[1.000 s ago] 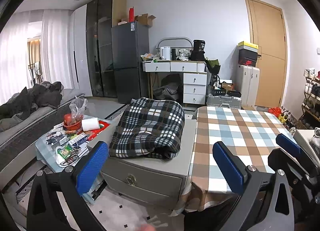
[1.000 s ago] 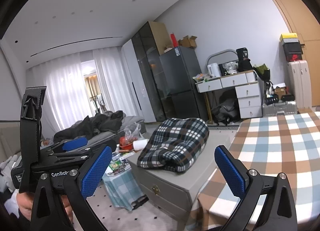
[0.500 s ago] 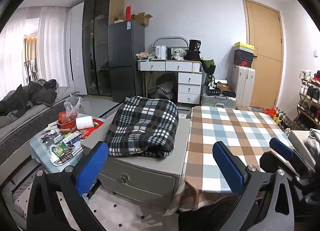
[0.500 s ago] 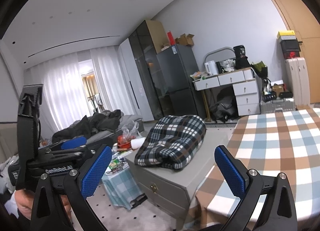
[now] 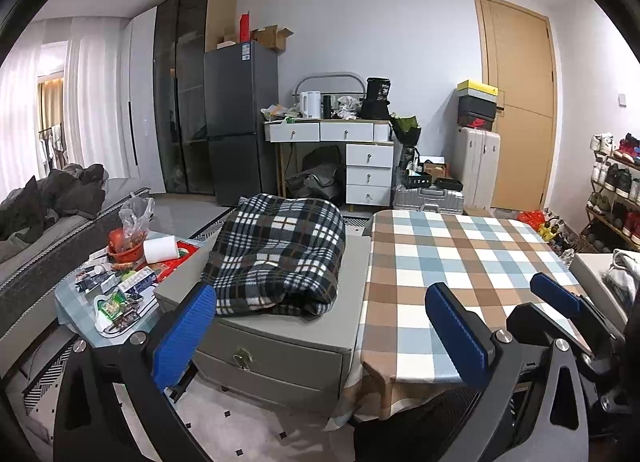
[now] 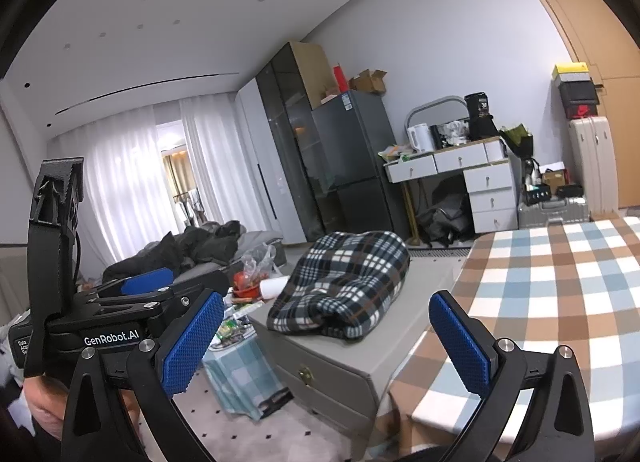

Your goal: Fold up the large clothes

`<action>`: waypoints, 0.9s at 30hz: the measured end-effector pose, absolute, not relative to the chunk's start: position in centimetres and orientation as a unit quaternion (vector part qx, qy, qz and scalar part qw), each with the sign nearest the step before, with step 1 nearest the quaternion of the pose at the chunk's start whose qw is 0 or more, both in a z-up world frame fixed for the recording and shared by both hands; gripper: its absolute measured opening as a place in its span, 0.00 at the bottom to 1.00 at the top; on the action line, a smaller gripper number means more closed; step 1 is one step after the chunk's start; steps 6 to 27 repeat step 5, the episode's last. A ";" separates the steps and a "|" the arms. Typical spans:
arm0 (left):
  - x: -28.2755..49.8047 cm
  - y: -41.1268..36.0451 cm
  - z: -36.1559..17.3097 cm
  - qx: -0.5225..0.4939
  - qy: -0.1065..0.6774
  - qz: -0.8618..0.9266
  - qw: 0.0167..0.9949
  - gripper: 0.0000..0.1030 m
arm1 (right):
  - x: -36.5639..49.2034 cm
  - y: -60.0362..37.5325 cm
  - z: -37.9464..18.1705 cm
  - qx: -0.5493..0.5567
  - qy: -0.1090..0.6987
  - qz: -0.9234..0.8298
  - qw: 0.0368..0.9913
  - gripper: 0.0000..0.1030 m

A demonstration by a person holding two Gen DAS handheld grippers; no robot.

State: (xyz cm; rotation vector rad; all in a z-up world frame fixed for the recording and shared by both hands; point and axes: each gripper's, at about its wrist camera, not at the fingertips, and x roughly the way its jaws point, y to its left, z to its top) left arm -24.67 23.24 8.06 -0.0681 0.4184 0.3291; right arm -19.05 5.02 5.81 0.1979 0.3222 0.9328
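Both claws held wide apart and empty; the plaid garment lies folded on the grey drawer chest, untouched.

Left wrist view: the left claw (image 5: 320,336) has its blue pads spread apart, gripping nothing, held in the air short of the furniture. The plaid garment (image 5: 276,256) rests in a folded bundle on top of the grey drawer chest (image 5: 272,346), which stands just beside the desk (image 5: 448,262) with its checked cloth. The right claw (image 5: 560,302) shows at the right edge, over the desk's near corner. A cluttered side table (image 5: 80,302) stands left of the chest.
Right wrist view: the right claw (image 6: 326,338) is likewise apart and empty. The plaid garment (image 6: 340,282) lies on the chest (image 6: 332,366), well clear of both claws. The left claw (image 6: 144,286) appears at lower left, with a hand (image 6: 44,402) below it.
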 end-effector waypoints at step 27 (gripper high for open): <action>-23.9 23.2 7.9 -0.039 0.214 0.155 0.964 0.99 | -18.6 4.7 5.5 0.102 0.158 0.445 0.876 1.00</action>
